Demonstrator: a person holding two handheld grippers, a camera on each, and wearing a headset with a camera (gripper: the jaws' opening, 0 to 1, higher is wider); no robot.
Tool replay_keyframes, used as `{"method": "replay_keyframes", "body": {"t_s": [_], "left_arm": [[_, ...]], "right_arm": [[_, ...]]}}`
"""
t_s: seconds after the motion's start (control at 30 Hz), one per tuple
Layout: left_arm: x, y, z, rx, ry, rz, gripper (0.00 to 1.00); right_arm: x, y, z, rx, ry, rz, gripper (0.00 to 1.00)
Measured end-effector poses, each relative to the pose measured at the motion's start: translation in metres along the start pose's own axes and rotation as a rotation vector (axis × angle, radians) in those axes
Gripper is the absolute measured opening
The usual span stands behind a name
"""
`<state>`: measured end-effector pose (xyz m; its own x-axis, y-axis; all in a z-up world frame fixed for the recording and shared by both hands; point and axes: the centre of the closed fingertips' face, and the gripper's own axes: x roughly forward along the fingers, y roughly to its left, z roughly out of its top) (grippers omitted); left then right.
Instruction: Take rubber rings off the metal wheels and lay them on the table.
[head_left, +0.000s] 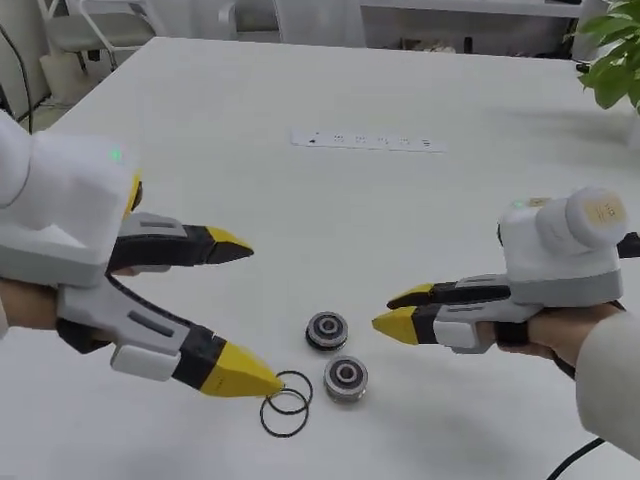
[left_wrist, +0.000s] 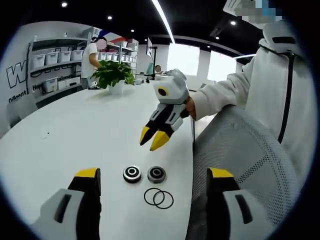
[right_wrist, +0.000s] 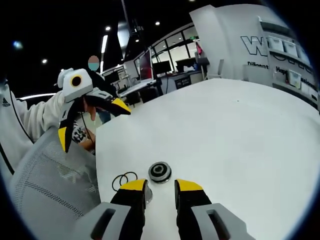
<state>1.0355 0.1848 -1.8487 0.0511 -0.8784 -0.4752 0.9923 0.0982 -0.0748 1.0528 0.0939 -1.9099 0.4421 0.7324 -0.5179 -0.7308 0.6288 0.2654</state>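
Two small metal wheels (head_left: 327, 329) (head_left: 346, 379) lie flat on the white table (head_left: 330, 220), side by side in the left gripper view (left_wrist: 132, 173) (left_wrist: 156, 174). Two thin black rubber rings (head_left: 285, 402) lie overlapped on the table just beside them, also seen as rings (left_wrist: 159, 198) and rings (right_wrist: 125, 180). My left gripper (head_left: 243, 312) hovers with jaws wide open, its lower tip just above the rings. My right gripper (head_left: 392, 311) floats right of the wheels, jaws narrowly open and holding nothing. One wheel (right_wrist: 160, 171) sits just ahead of its tips.
A white power strip (head_left: 367, 141) lies farther back on the table. A potted plant (head_left: 612, 55) stands at the far right corner. A mesh chair back (left_wrist: 240, 150) is close to the table's near edge.
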Motion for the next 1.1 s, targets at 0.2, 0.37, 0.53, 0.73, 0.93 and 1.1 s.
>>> {"method": "replay_keyframes", "body": {"t_s": [0.2, 0.37, 0.53, 0.73, 0.93, 1.1], "left_arm": [[0.014, 0.011, 0.006, 0.048, 0.008, -0.016, 0.79], [0.029, 0.021, -0.001, 0.094, 0.065, -0.010, 0.69], [0.045, 0.025, -0.002, 0.112, 0.067, -0.022, 0.60], [0.060, 0.035, -0.009, 0.130, 0.080, 0.011, 0.51], [0.073, 0.044, -0.020, 0.124, 0.091, 0.042, 0.36], [0.082, 0.053, -0.030, 0.116, 0.094, 0.090, 0.24]], "right_arm": [[0.004, -0.005, -0.007, 0.008, 0.014, 0.003, 0.20], [0.011, -0.005, -0.010, 0.001, 0.028, 0.017, 0.20], [0.018, -0.003, -0.015, 0.010, 0.038, 0.032, 0.20], [0.022, -0.006, -0.017, 0.012, 0.043, 0.033, 0.19], [0.027, -0.008, -0.018, -0.005, 0.052, 0.036, 0.19], [0.033, -0.010, -0.018, -0.023, 0.065, 0.036, 0.20]]}}
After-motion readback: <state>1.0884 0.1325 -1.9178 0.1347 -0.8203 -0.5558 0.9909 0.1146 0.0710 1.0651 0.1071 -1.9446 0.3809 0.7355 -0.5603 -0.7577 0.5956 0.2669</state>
